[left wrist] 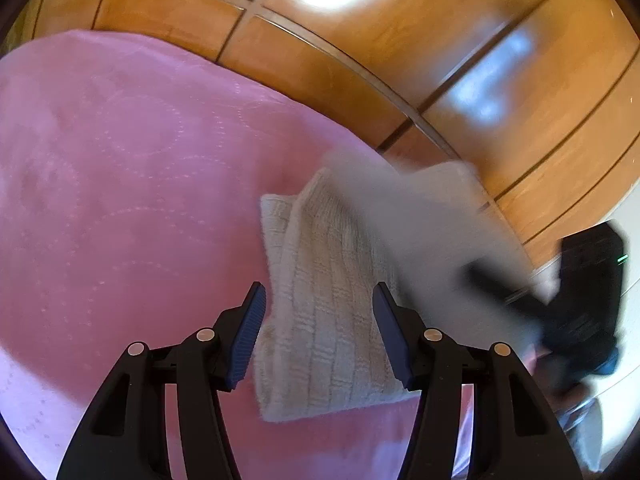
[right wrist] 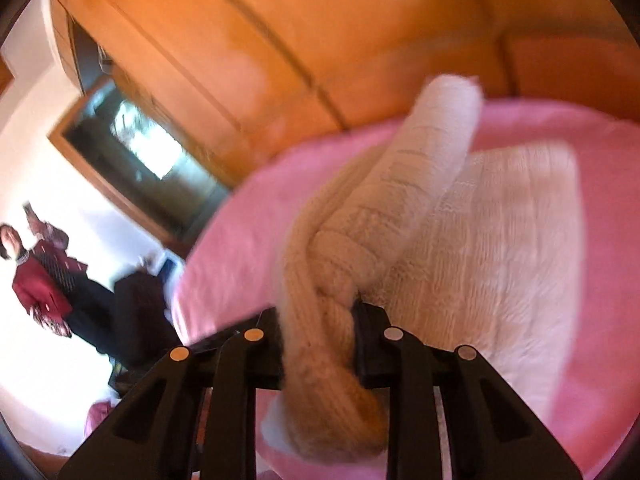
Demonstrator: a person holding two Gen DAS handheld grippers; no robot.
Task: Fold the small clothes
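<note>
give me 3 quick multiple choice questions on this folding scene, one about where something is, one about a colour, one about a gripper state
1. Where does the folded part of the knit lie?
A. on the pink blanket
B. on the wooden wardrobe
C. on the floor

2. What colour are the left gripper's pads?
A. red
B. blue
C. white

3. What state is the right gripper in?
A. open and empty
B. shut on the knit
C. out of view

Answers:
1. A, the cream knit rests flat on the blanket, with the wardrobe behind.
2. B, the pads of the open left gripper show ribbed blue faces.
3. B, the right gripper has a bunched fold of the knit pinched between its fingers and lifts it off the flat part.
</note>
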